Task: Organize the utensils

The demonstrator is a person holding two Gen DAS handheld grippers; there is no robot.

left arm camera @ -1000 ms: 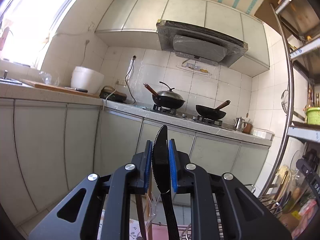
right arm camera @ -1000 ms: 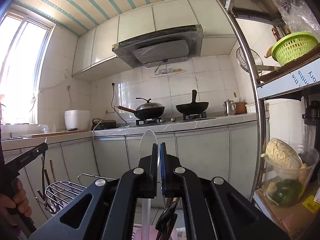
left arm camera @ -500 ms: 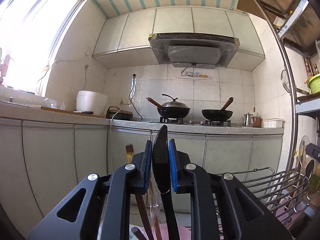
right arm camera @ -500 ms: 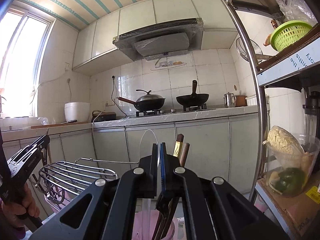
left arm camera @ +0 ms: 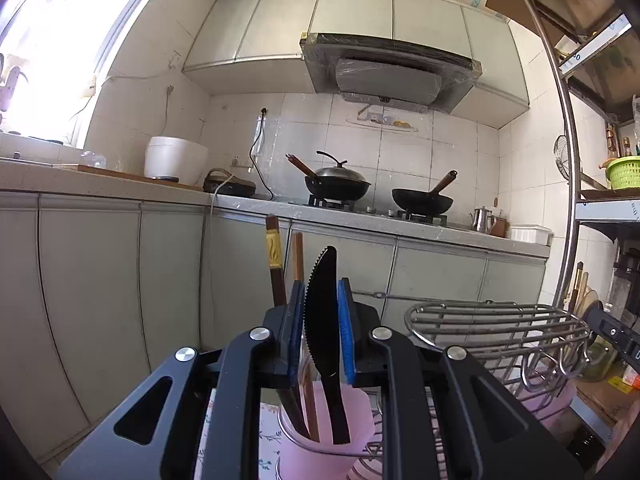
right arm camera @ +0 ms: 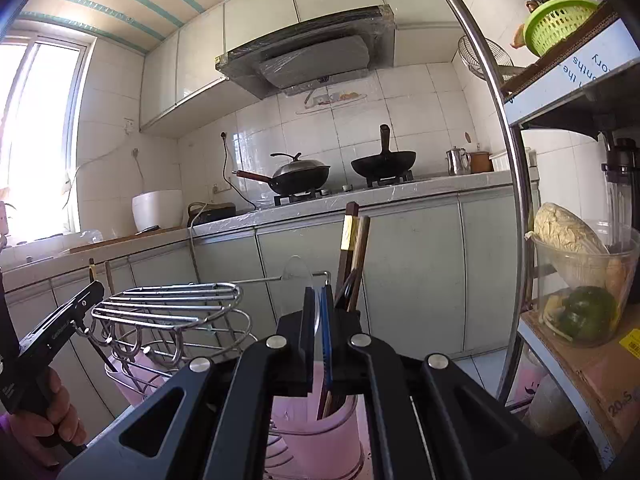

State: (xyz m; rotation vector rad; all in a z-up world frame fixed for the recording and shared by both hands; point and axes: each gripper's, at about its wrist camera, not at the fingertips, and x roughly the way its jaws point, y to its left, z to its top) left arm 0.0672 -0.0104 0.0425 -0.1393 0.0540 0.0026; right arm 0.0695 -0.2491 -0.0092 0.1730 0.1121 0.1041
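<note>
My left gripper (left arm camera: pixel 322 312) is shut on a black serrated plastic knife (left arm camera: pixel 321 312), blade up, its handle reaching down into a pink cup (left arm camera: pixel 352 420) that holds brown chopsticks (left arm camera: pixel 276 260). My right gripper (right arm camera: pixel 318 312) is shut on a clear plastic utensil (right arm camera: pixel 298 276), rounded end up, over another pink cup (right arm camera: pixel 304 416) with chopsticks (right arm camera: pixel 352 240) in it. The left gripper's body (right arm camera: pixel 52 332) shows at the left of the right wrist view.
A steel wire drying rack (left arm camera: pixel 496 328) (right arm camera: pixel 176 304) stands beside the cups. Kitchen cabinets and a counter with two woks (left arm camera: pixel 336 188) lie behind. A metal shelf unit (right arm camera: pixel 576 240) with a vegetable tub is at the right.
Both grippers have lowered and tilted toward the pink cups. The cups, chopsticks and wire rack have come further into view. The knife handle now reaches into the cup.
</note>
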